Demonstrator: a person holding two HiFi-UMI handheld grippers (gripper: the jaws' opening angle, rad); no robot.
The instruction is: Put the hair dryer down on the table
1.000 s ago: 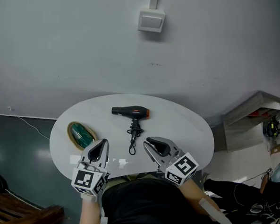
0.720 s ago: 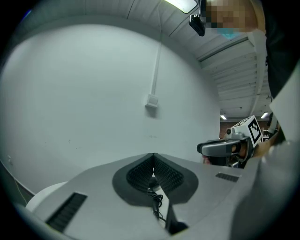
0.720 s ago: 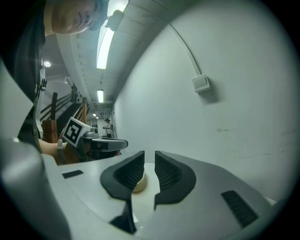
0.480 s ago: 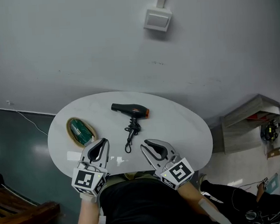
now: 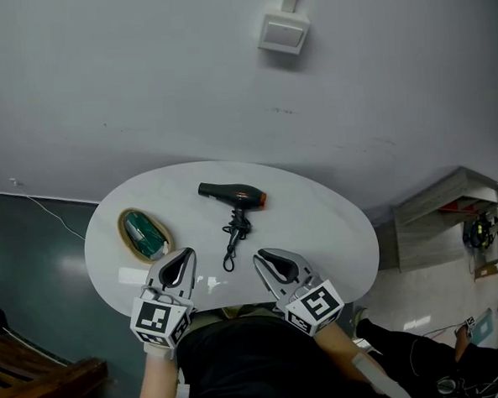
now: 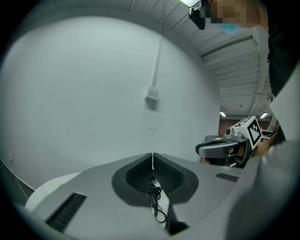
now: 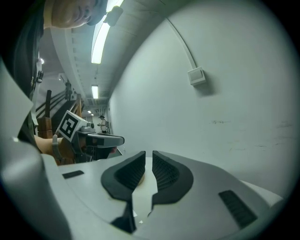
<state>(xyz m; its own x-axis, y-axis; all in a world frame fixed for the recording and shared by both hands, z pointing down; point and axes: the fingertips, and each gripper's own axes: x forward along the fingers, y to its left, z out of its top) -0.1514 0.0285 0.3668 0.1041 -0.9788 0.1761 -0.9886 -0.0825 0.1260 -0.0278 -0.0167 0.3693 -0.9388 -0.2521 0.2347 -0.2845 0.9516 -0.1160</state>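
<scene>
The black hair dryer with the orange end [image 5: 232,196] lies on its side on the white oval counter [image 5: 322,227], towards the far edge. Its black cord [image 5: 233,237] lies bunched just in front of it. The left tongs [image 5: 184,257] are shut tight with nothing in them. The right tongs [image 5: 266,257] have only a thin gap. They have just been closing, and they hold nothing. Both hang over the near edge, apart from the hair dryer. A green thing in a small oval basket [image 5: 143,236] sits at the left.
</scene>
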